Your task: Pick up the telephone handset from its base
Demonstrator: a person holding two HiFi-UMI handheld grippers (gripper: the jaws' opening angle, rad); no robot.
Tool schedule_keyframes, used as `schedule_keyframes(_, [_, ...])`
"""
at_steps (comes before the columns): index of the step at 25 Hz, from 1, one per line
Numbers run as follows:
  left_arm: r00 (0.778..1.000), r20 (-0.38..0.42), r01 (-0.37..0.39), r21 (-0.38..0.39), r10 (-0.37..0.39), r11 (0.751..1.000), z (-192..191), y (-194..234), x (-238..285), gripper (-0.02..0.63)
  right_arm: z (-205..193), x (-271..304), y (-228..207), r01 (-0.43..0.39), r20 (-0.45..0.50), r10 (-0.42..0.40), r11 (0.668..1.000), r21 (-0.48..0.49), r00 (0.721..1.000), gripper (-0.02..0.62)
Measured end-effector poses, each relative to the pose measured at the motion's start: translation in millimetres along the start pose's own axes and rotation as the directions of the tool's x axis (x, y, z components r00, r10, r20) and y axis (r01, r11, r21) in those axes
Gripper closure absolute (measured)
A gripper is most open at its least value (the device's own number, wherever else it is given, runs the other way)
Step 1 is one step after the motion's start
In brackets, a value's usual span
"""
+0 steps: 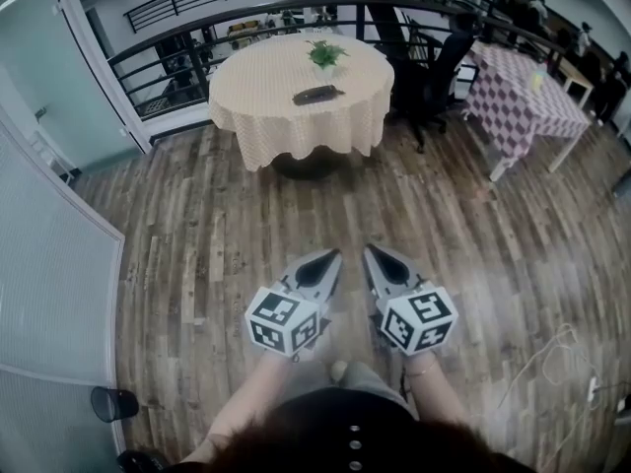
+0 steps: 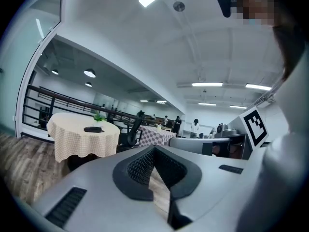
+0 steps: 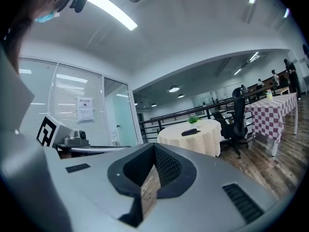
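Left gripper (image 1: 330, 256) and right gripper (image 1: 373, 252) both pressed together, empty, side by side above wood floor (image 1: 197, 254). Telephone (image 1: 317, 95), handset probably on its base, sits on round table (image 1: 258, 116) well ahead, near potted plant (image 1: 325, 54).

Both the left claw (image 1: 331, 257) and the right claw (image 1: 372, 254) look like smooth matt grey plastic, with dark ribbed pads (image 2: 141, 166). Beneath them the floor (image 1: 197, 264) is worn, streaky wood. Ahead, soft checked cloth (image 1: 266, 131) drapes the counter (image 1: 246, 79). Beyond it stands a black metal railing (image 1: 168, 41).
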State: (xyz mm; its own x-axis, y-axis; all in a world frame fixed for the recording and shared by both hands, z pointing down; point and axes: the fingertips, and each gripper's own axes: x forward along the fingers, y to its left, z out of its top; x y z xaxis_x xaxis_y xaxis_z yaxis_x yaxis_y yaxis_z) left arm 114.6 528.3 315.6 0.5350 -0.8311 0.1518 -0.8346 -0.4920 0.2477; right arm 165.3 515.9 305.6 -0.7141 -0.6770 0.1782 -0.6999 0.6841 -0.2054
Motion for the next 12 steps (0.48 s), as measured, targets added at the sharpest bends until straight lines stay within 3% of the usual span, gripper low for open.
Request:
schedule_keyframes(6, [0.999, -0.009, -0.031, -0.01, 0.031, 0.999, -4, 4, 14, 0.6, -1, -4, -17, 0.007, 0.004, -0.007, 1.0, 0.029, 1.0, 0.586])
schedule_keyframes(12, [0.999, -0.012, -0.034, -0.006, 0.034, 0.999, 0, 17, 35, 0.6, -6, 18, -27, -0.036, -0.01, 0.037, 0.997, 0.061, 0.999, 0.586])
